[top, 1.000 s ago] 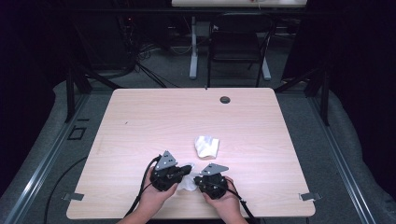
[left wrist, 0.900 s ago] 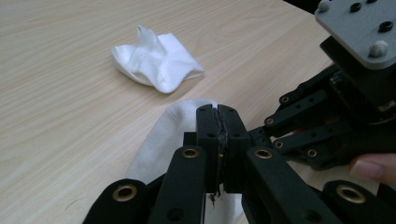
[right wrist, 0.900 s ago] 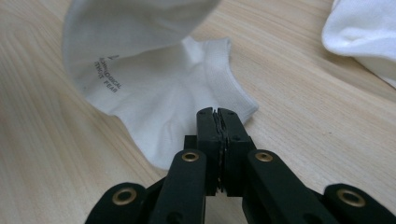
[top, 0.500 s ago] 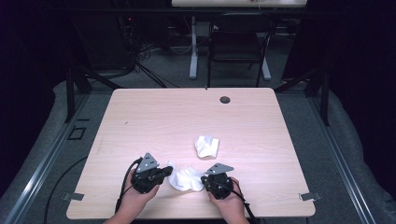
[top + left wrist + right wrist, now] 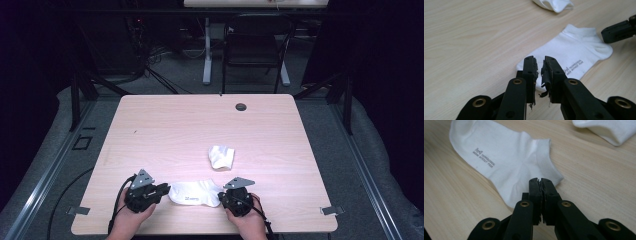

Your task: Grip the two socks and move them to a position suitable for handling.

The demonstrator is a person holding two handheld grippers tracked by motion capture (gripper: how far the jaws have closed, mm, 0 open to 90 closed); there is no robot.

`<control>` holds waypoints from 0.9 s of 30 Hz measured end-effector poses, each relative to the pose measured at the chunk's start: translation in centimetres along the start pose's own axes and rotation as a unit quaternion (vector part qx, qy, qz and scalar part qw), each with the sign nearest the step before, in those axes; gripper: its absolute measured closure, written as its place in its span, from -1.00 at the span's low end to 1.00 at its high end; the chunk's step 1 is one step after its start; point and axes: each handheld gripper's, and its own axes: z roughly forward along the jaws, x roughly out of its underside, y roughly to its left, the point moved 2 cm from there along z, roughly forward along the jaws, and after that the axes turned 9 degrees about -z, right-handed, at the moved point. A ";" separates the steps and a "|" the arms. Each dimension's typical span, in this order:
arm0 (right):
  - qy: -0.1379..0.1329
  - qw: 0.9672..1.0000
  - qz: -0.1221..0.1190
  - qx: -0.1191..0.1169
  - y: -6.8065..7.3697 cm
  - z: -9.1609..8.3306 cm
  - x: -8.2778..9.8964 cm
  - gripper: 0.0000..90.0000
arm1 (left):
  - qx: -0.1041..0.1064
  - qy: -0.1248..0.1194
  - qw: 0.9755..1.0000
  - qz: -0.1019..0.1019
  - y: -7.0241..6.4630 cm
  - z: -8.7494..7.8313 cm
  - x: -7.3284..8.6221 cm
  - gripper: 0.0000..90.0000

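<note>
Left gripper [image 5: 539, 62] jaws have just been opening, now a narrow gap, nothing pinched; tips sit over the toe end of the flat sock [image 5: 571, 60]. Right gripper [image 5: 541, 182] jaws are clamped on the sock's heel edge. Sock lies stretched between both grippers near the table's [image 5: 165, 130] front edge. Crumpled sock [image 5: 221, 156] sits just behind, mid-table.

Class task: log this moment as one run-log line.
left claw: just opened, off flat sock's toe | right claw: shut at cuff edge | second sock: crumpled, apart
</note>
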 end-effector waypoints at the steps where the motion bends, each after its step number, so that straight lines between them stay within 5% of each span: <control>1: -0.010 1.000 -0.002 0.001 0.1 -0.1 -0.2 0.93 | 0.001 -0.003 1.000 -0.004 0.1 -0.1 -0.1 0.76; 5: -0.044 0.998 -0.035 -0.001 -0.1 0.2 -1.1 0.86 | 0.002 0.000 1.000 -0.001 0.2 0.9 -0.2 0.70; 12: -0.030 0.998 -0.048 -0.008 -0.6 1.6 -1.1 0.83 | 0.010 0.026 1.000 0.011 0.0 2.4 0.5 0.61; 21: -0.007 0.999 -0.038 -0.005 -0.3 1.4 -0.5 0.82 | 0.014 0.066 0.997 0.021 0.3 3.4 2.0 0.53; 27: 0.008 1.000 -0.019 -0.017 -0.6 0.6 0.0 0.80 | 0.018 0.062 0.997 0.030 -0.6 3.4 2.3 0.45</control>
